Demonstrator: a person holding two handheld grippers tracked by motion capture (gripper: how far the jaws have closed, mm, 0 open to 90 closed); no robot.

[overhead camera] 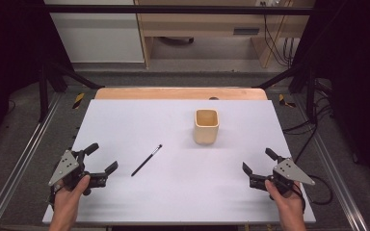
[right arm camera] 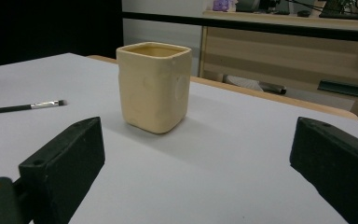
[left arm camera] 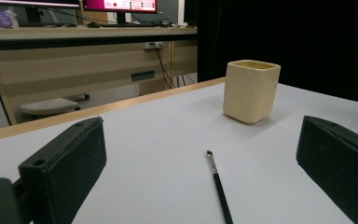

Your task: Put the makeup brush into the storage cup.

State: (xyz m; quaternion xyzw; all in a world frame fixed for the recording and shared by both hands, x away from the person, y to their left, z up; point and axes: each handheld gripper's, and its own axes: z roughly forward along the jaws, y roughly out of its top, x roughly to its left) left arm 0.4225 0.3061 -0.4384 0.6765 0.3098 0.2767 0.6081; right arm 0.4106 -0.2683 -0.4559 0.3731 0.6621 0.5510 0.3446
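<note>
While lying flat: brush (overhead camera: pixel 146 160) thin, black handle | silver ferrule, dark tip

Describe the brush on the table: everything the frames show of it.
The brush is slim, with a black handle, a short silvery ferrule and a small dark tip. It lies flat on the white table, slanted, tip pointing toward the cream cup but well apart from it. Nothing touches it except the table; it lies nearer the left gripper.

brush (left arm camera: pixel 218 182) handle cut off by bottom edge, cup (right arm camera: pixel 153 86) inside hidden
</note>
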